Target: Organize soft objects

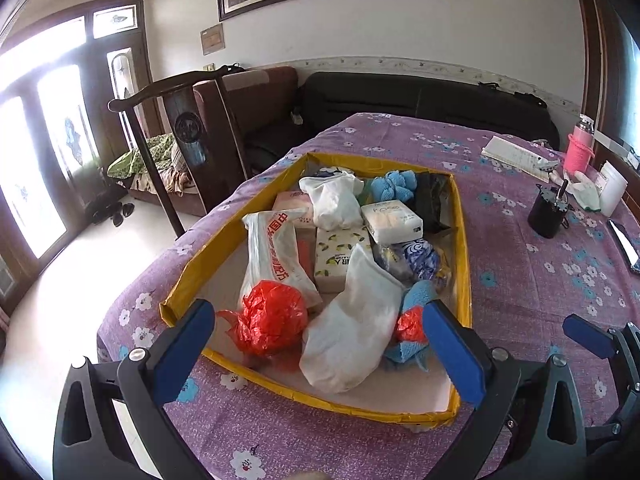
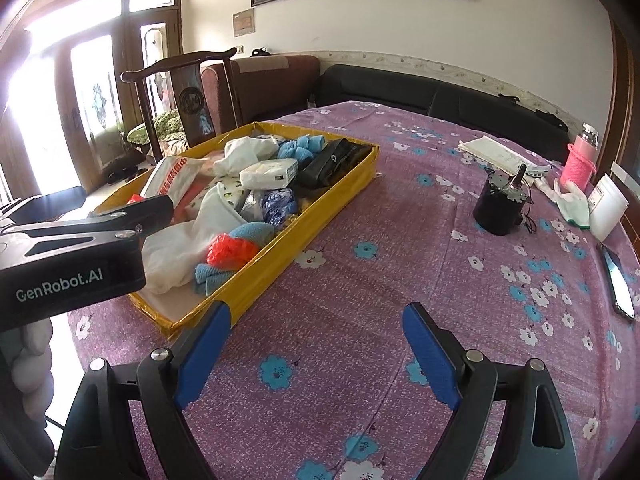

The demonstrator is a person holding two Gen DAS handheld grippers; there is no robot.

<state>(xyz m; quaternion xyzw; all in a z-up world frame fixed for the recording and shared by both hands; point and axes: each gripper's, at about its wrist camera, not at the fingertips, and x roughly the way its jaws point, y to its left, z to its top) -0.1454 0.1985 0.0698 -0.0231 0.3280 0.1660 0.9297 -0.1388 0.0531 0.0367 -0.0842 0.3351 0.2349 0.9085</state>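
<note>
The left gripper hangs over the near end of a shallow yellow tray, its black arms ending in flat blue pads that stand wide apart with nothing pressed between them. Below the gap lie a crumpled red plastic bag, glossy and creased, and a limp white sock of soft knit, its toe towards the near rim. Beside the sock's right edge sits a fuzzy blue cloth with a second scrap of red plastic on it. Further in the tray are a long white plastic bag with red print, a boxy tissue pack with a lemon pattern, a shiny blue-and-white patterned bag, a white rectangular tissue pack, a bunched white cloth and a nubbly blue cloth at the far end. The right gripper hovers over bare tablecloth just right of the tray, its blue pads also spread wide and empty. The purple flowered tablecloth is thin and slightly wrinkled. Well to the right stand a black cylindrical pot, a pink bottle in a knitted sleeve and a white glove.
</note>
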